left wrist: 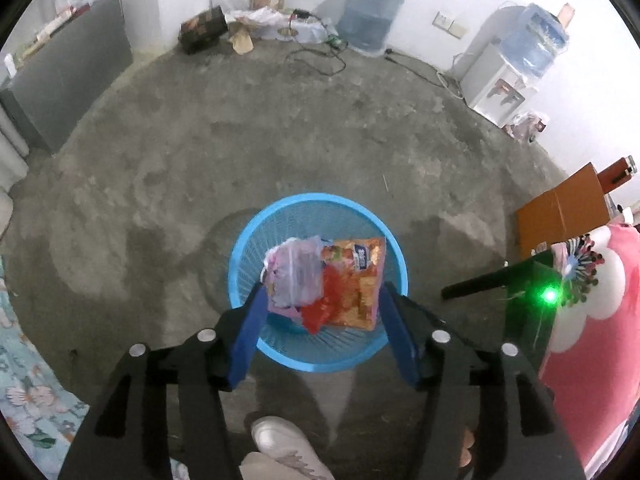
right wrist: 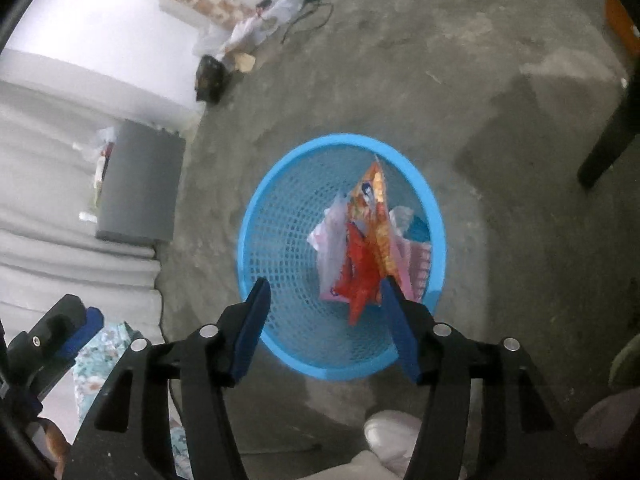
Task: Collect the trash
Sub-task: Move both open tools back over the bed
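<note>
A round blue mesh basket stands on the concrete floor below both grippers. An orange and red snack packet and a clear pinkish plastic bag stand on end inside it. My left gripper hangs over the basket, open, and the wrappers show between its blue pads with no squeeze on them. My right gripper is also open above the basket, its right pad close beside the packet's lower end. The left gripper's pads show at the lower left of the right wrist view.
Along the far wall are a water jug, a water dispenser, cables and a dark box. A grey cabinet stands on the left and a cardboard box on the right. The person's white shoe is near the basket, and floral bedding lies at the lower left.
</note>
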A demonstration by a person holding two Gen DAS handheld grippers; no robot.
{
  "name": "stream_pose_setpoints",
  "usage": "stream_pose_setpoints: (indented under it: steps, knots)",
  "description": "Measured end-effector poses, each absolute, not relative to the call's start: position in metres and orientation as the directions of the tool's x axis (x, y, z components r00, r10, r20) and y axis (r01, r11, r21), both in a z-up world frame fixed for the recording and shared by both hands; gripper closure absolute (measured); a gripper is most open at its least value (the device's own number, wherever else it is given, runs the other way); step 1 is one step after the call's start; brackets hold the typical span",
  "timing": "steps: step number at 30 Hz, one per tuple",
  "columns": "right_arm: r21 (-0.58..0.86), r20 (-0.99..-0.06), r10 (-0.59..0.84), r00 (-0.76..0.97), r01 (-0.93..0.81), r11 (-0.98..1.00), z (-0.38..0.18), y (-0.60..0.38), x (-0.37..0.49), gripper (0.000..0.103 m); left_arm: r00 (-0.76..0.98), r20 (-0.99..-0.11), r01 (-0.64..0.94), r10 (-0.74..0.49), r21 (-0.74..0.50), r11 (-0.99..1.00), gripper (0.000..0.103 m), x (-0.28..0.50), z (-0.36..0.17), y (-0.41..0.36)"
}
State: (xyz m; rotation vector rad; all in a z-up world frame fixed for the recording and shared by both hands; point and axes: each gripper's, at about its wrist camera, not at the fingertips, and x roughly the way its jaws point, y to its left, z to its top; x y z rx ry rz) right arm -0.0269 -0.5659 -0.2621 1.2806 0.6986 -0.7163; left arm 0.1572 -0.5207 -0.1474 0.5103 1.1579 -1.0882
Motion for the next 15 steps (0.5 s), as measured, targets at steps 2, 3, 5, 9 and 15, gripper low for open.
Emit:
stream_pose_setpoints:
  steps: [2, 3, 5, 9, 15]
  knots:
    - [0.59, -0.79, -0.103, 0.605, 0.795, 0.142, -0.252, -0.563, -0.033, 0.046, 0.02, -0.898, 0.882, -0.439, -0.19, 0.43, 0.045, 0.158, -0.13, -0.513]
    - [0.594, -0.785, -0.111, 0.61, 0.791, 0.145, -0.249, -0.562, -0.034, 0.046, 0.025, -0.89, 0.88, -0.456, -0.196, 0.432, 0.044, 0.16, -0.119, -0.507]
    - [0.59, -0.779, -0.134, 0.612, 0.789, 0.172, -0.233, -0.552, -0.034, 0.045, 0.038, -0.87, 0.877, -0.491, -0.207, 0.434, 0.041, 0.162, -0.097, -0.494]
    - [0.561, -0.771, -0.174, 0.612, 0.783, 0.268, -0.201, -0.53, -0.019, 0.039, 0.07, -0.832, 0.872, -0.55, -0.217, 0.439, 0.036, 0.164, -0.051, -0.456]
    - [0.453, -0.728, -0.288, 0.623, 0.751, 0.481, -0.117, -0.481, 0.001, 0.019, 0.154, -0.779, 0.845, -0.608, -0.215, 0.489, 0.025, 0.165, 0.012, -0.369]
